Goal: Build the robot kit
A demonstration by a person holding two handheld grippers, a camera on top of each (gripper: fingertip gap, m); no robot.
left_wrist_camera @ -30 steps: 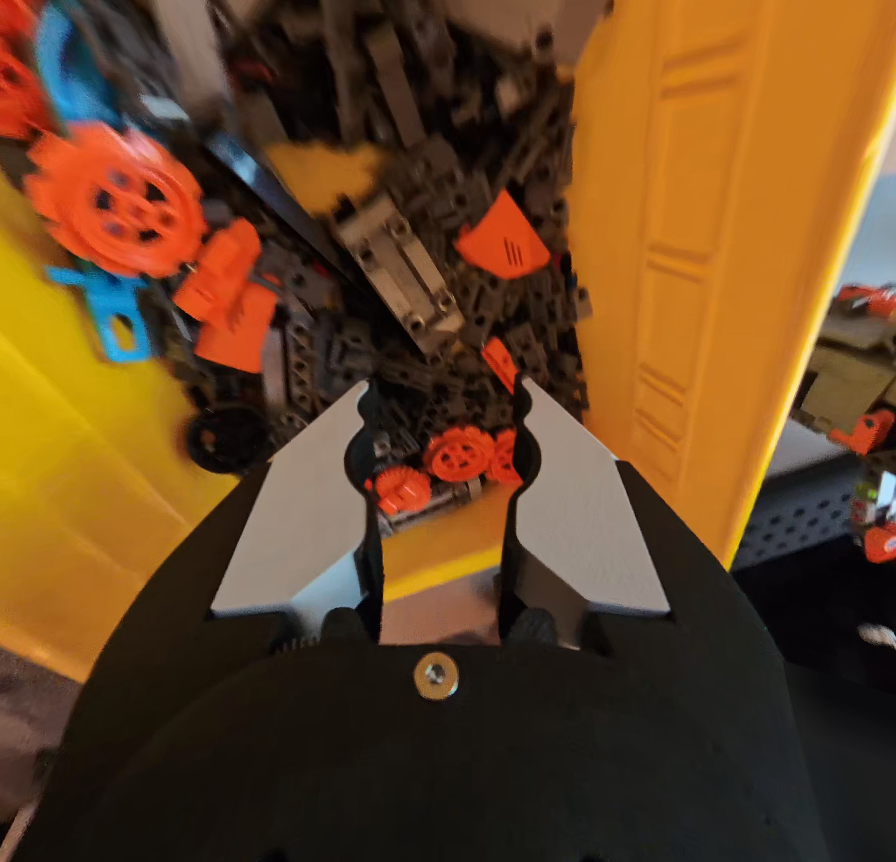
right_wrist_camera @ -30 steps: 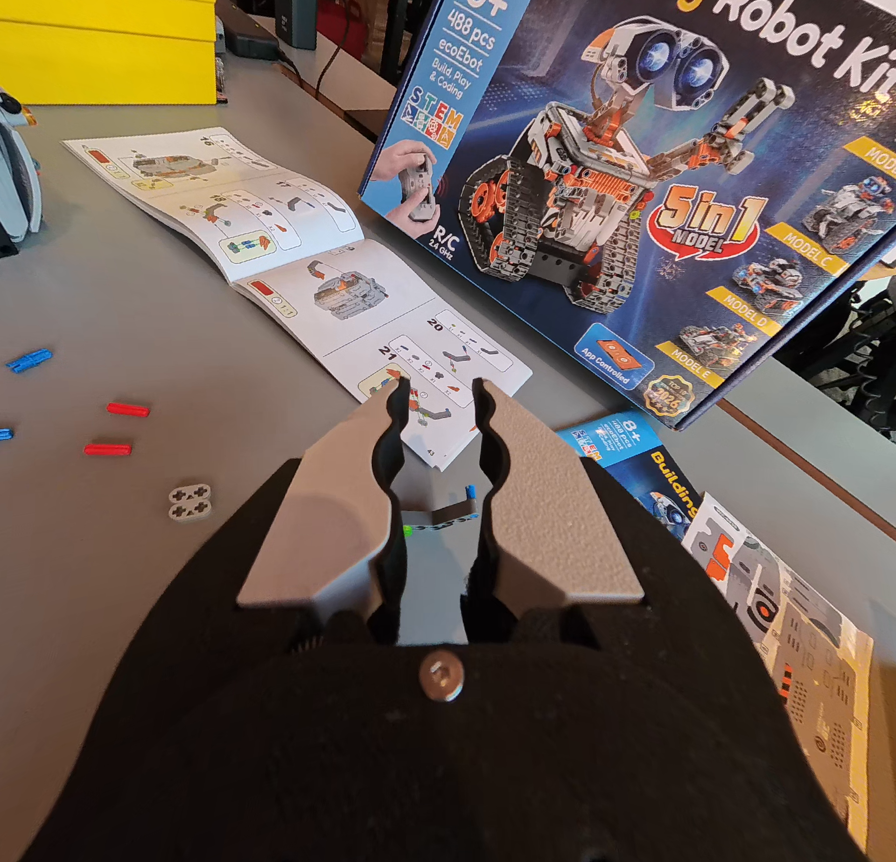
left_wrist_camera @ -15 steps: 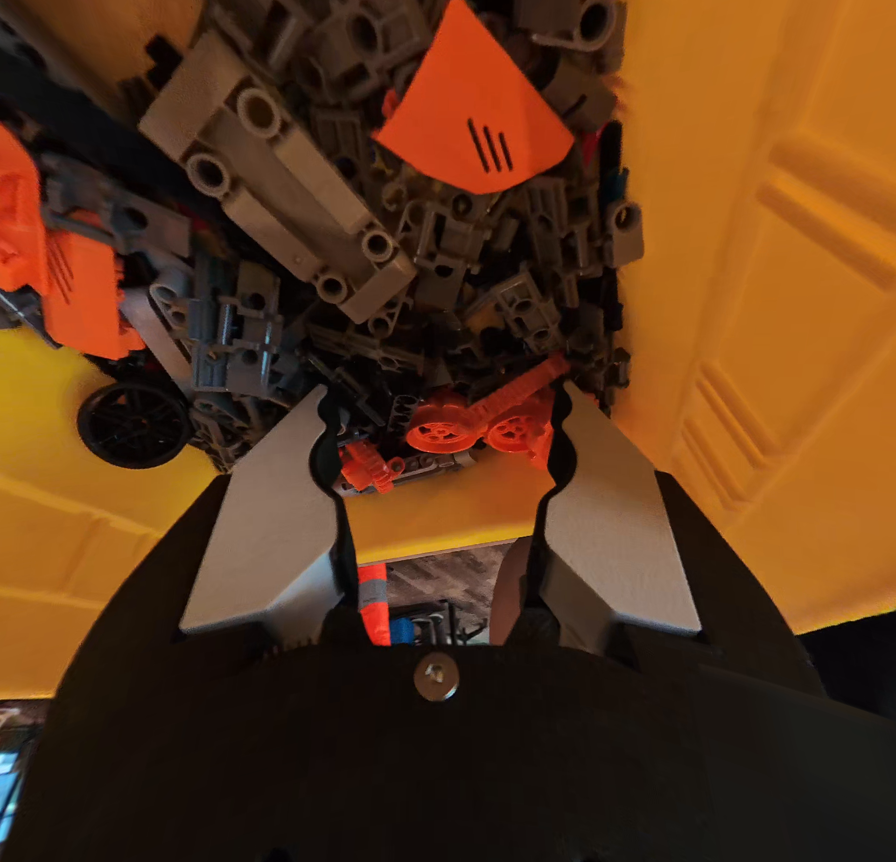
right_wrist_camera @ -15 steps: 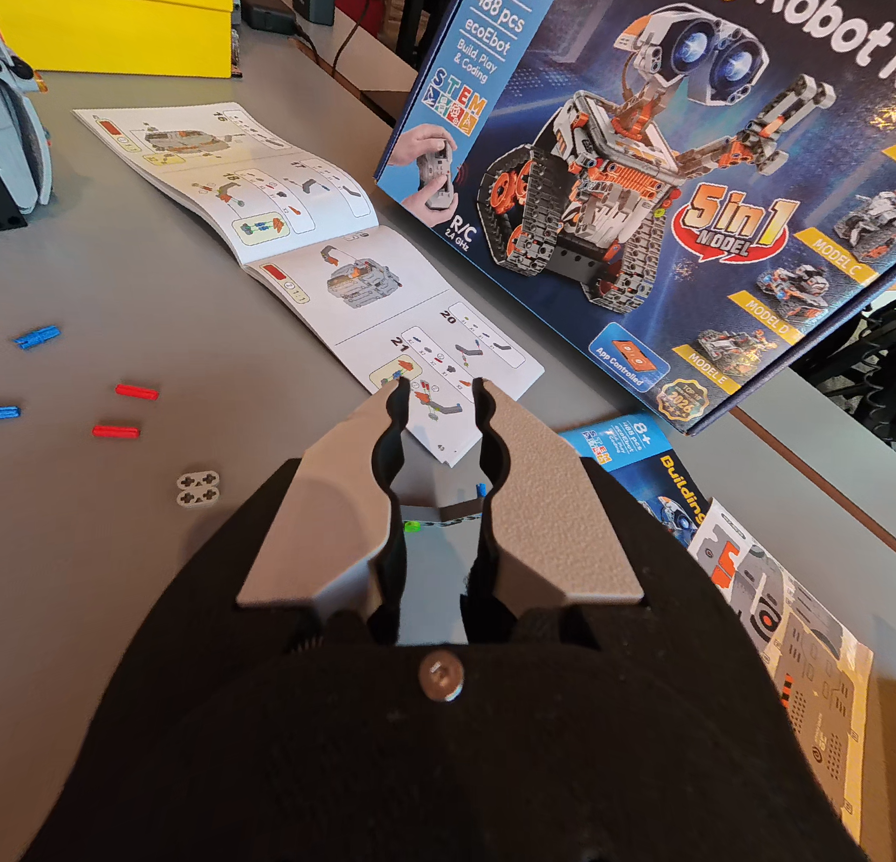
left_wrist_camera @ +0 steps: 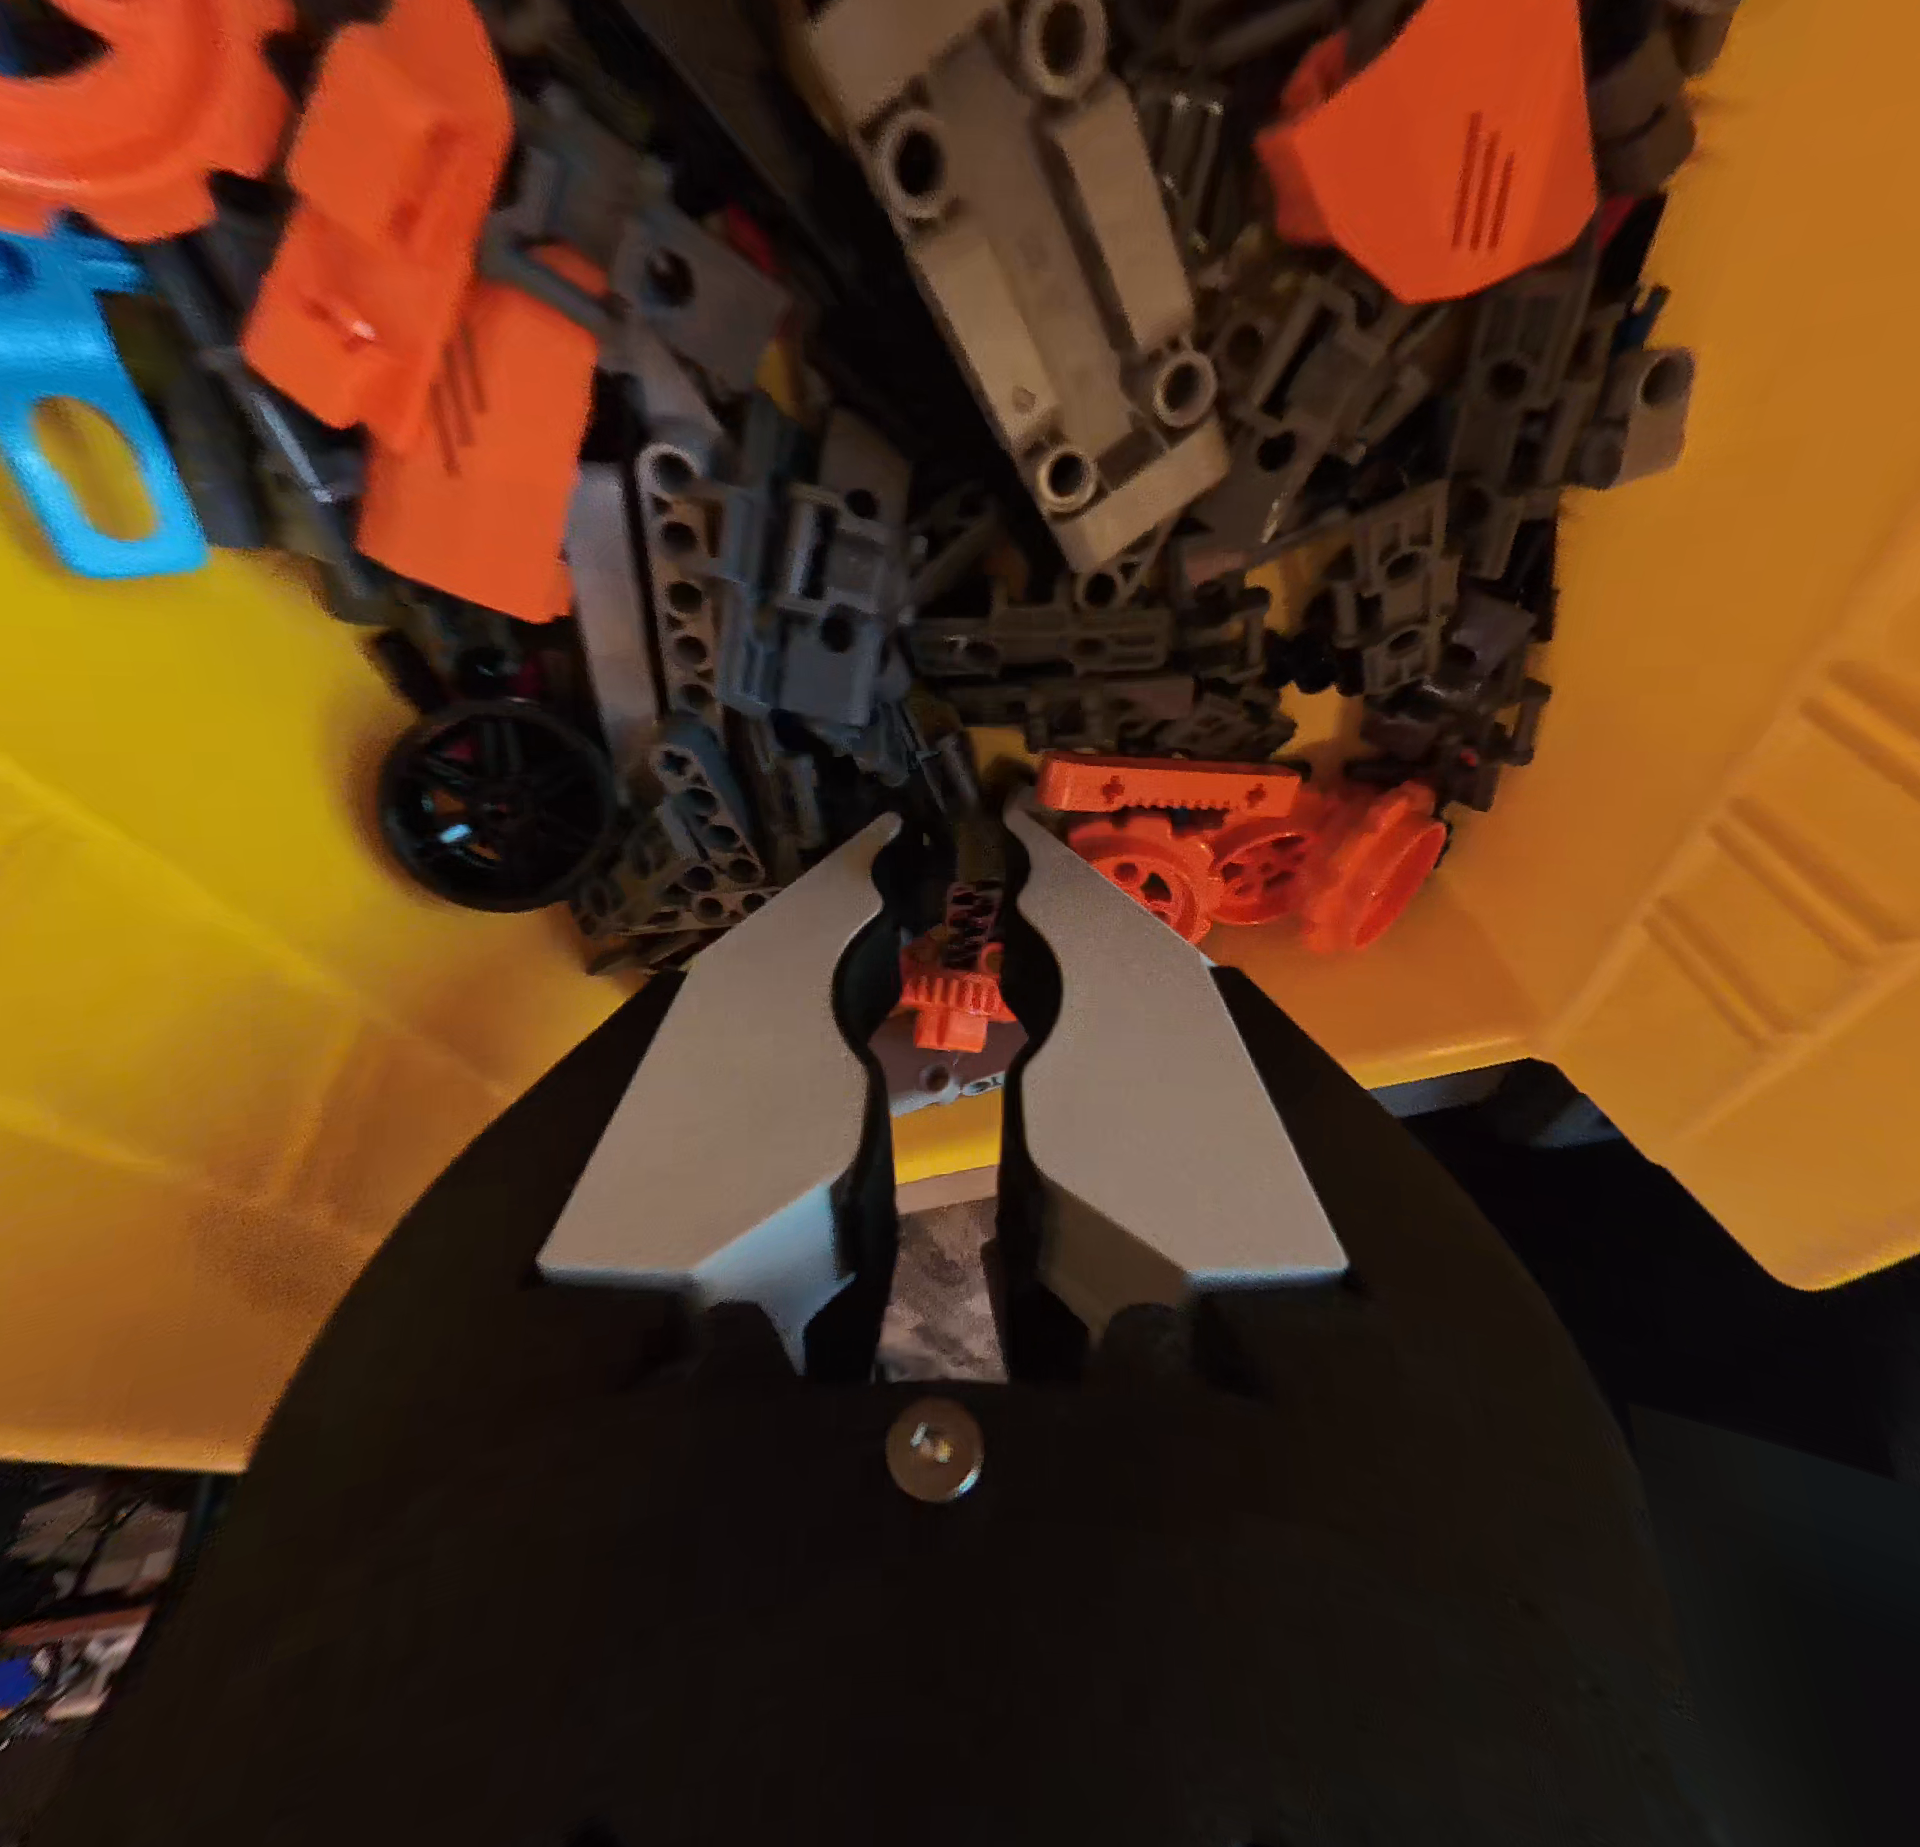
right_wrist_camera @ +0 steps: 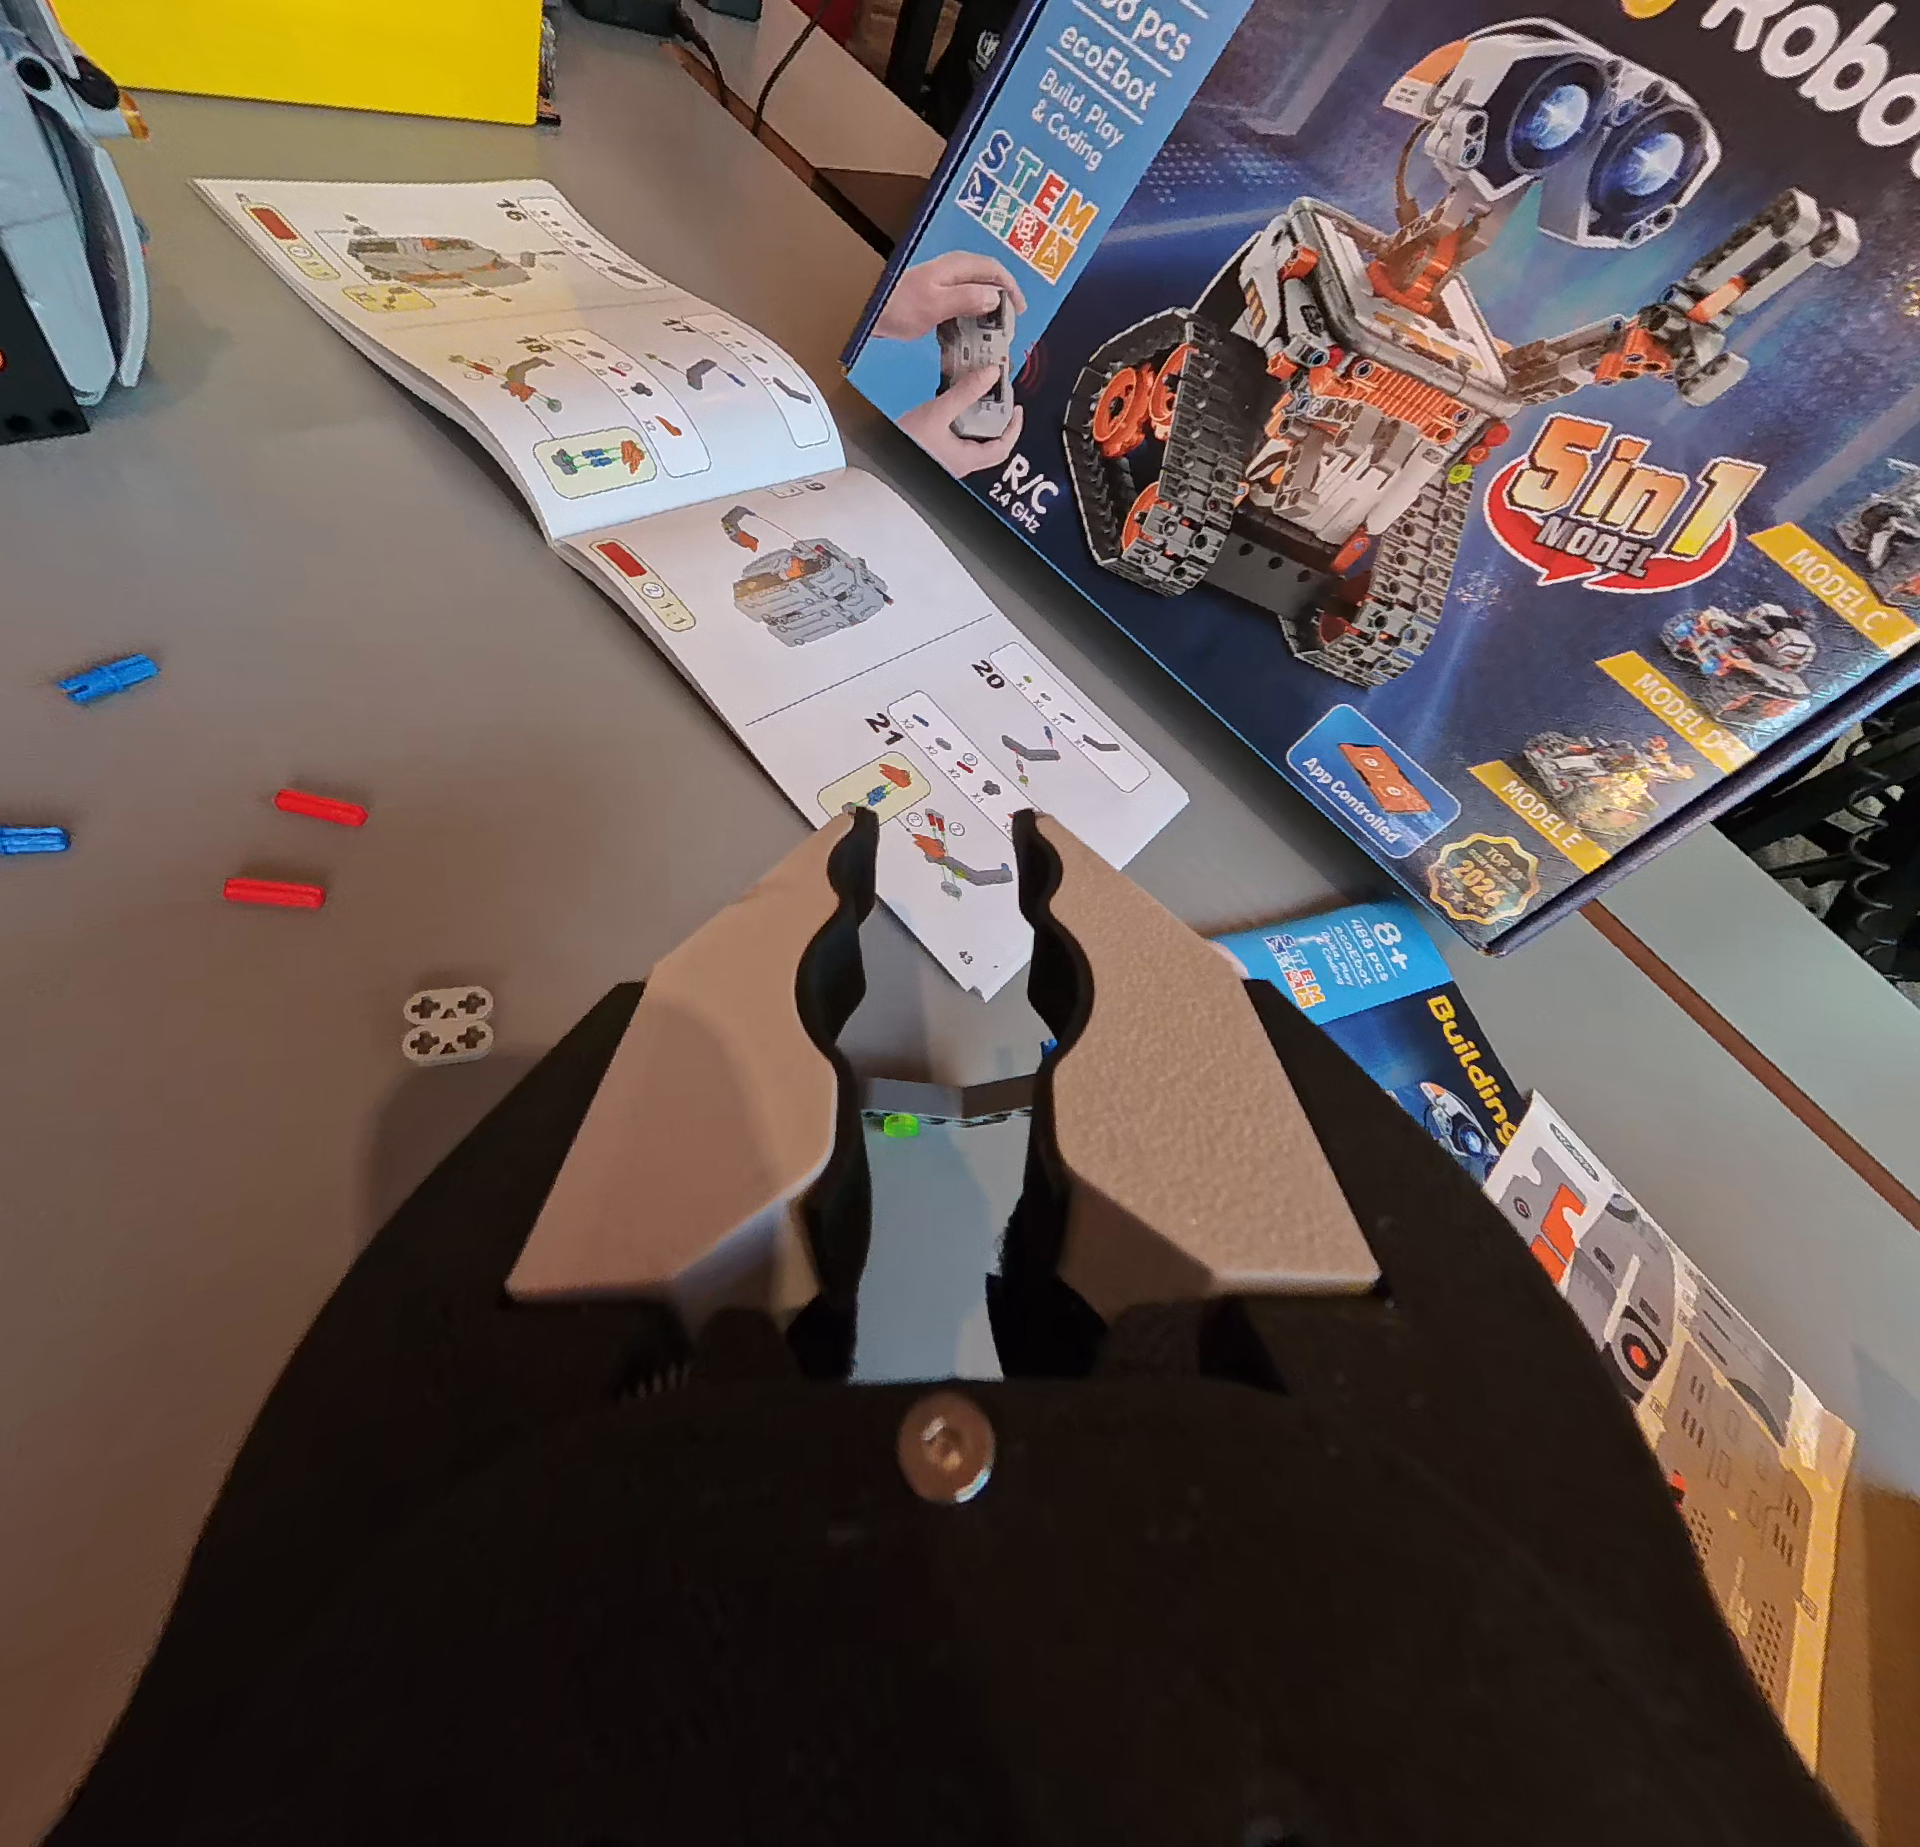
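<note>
My left gripper (left_wrist_camera: 954, 823) is inside a yellow bin (left_wrist_camera: 208, 966), over a pile of grey, black and orange building parts. Its jaws stand narrow, closed on a small dark beam (left_wrist_camera: 971, 909) at the near edge of the pile. An orange gear (left_wrist_camera: 951, 997) lies just below the beam, between the fingers. An orange toothed rack (left_wrist_camera: 1169, 787) and orange wheels (left_wrist_camera: 1247, 872) lie to the right. My right gripper (right_wrist_camera: 940, 823) hovers over a grey table (right_wrist_camera: 416, 571), shut on a thin grey piece (right_wrist_camera: 951, 1101) with a green pin, above an open instruction booklet (right_wrist_camera: 727, 550).
The bin also holds a large grey block (left_wrist_camera: 1039, 270), orange panels (left_wrist_camera: 1444, 145), a black wheel (left_wrist_camera: 494, 805) and a blue part (left_wrist_camera: 73, 426). On the table lie red pins (right_wrist_camera: 301, 847), blue pins (right_wrist_camera: 104, 675), a small grey connector (right_wrist_camera: 447, 1023), a tilted robot kit box (right_wrist_camera: 1455, 395), leaflets (right_wrist_camera: 1662, 1330) and another yellow bin (right_wrist_camera: 312, 21). One gripper's finger ends stand about 50 cm off the other's.
My left gripper's jaws have narrowed from wide open and closed on the dark beam, and it has shifted left over the pile. My right gripper has drifted slightly with its piece still held.
</note>
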